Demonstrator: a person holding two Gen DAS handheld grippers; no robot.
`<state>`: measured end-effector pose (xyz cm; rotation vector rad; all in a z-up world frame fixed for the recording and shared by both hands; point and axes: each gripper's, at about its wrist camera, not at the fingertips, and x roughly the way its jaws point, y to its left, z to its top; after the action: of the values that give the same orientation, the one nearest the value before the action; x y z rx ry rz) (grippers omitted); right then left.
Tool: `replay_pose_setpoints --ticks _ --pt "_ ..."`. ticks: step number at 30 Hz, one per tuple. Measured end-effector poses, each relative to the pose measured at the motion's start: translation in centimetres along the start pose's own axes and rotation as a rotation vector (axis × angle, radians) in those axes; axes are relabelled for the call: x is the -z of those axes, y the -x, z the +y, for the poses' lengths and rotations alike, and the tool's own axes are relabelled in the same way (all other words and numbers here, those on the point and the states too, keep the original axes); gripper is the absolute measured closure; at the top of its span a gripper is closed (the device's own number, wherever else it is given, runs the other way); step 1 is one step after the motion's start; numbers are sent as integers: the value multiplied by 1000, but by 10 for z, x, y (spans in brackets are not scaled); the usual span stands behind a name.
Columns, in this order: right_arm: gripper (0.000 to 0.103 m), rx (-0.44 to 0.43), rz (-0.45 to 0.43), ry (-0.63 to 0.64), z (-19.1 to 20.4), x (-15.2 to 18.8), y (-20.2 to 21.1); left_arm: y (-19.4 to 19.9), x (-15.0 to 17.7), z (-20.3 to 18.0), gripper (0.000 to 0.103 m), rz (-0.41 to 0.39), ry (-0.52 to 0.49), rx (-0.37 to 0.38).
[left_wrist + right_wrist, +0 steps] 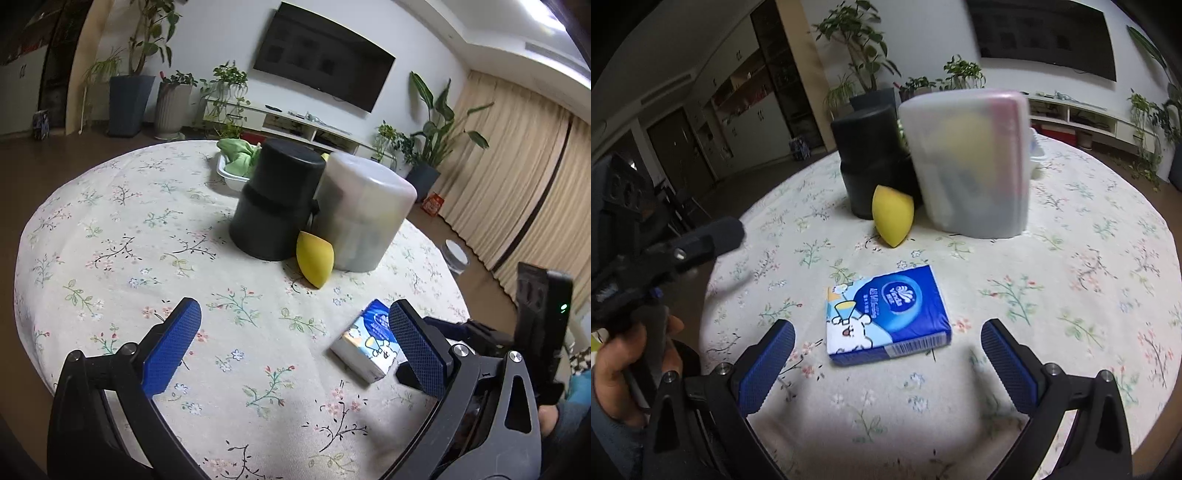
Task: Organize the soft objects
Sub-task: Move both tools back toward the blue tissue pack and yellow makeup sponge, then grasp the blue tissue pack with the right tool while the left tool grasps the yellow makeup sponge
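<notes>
On the floral tablecloth point(1071, 258) are lying one blue tissue pack point(886, 314) and one yellow sponge point(892, 216), the sponge touching two upturned containers (one black point(868, 155), one translucent point(971, 162)). One green cloth point(240, 155) is sitting in a white tray point(231, 177) behind. The left gripper point(295, 343) and right gripper point(888, 363) are both hovering spread apart, holding nothing.

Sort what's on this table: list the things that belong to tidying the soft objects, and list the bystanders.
Job:
yellow makeup sponge
tissue pack
frosted container
black container
green cloth in white tray

Lying about:
TV
potted plants
curtains
</notes>
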<state>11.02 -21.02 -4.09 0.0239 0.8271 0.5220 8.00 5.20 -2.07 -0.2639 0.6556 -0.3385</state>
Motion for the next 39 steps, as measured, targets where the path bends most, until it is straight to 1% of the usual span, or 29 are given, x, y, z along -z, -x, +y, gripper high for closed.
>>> replay_pose_setpoints --ticks 2,5,9,10,12,13,15,16,19,21,23,26,29,31,33,34,36,37,39 --pt "0 26 26 6 1 -5 -9 0 0 3 0 -4 16 3" --pt "0 55 120 15 3 -10 -29 -1 0 3 0 -4 11 -3" --pt "0 71 142 53 8 -10 -32 -4 0 3 0 7 11 -16" --pt "6 82 136 53 8 -10 -31 -5 0 4 0 12 14 -22" --pt "25 120 118 63 6 -8 -26 -8 0 5 0 29 22 -25" --pt "25 135 114 71 5 -7 -24 -9 -1 4 0 39 22 -26" --pt "25 120 107 65 0 -6 -21 -13 -1 2 0 58 18 -32" --pt "25 129 106 66 0 -5 -20 -15 -1 0 0 66 12 -31" --pt "25 129 92 45 -5 -2 -14 -24 -4 -10 0 97 -26 -42" --pt "25 148 78 25 -13 2 -6 -37 -9 -20 0 133 -52 -80" --pt "25 160 62 -21 -27 5 3 -55 -16 -31 0 164 -73 -119" --pt "25 175 35 -78 -43 6 14 -82 -22 -48 0 196 -125 -155" --pt "25 178 38 -101 -53 6 13 -104 -25 -61 0 211 -172 -172" --pt "25 176 29 -93 -53 6 12 -119 -28 -63 5 234 -178 -181" --pt "25 177 28 -79 -54 7 10 -130 -32 -62 33 249 -167 -205" --pt "25 177 26 -72 -54 7 10 -134 -33 -60 36 261 -157 -214" --pt "25 173 24 -68 -55 7 10 -143 -32 -53 36 292 -124 -226" --pt "25 173 22 -68 -56 6 10 -146 -30 -51 36 303 -122 -237" --pt "25 173 18 -66 -55 9 12 -147 -29 -55 36 301 -139 -255"
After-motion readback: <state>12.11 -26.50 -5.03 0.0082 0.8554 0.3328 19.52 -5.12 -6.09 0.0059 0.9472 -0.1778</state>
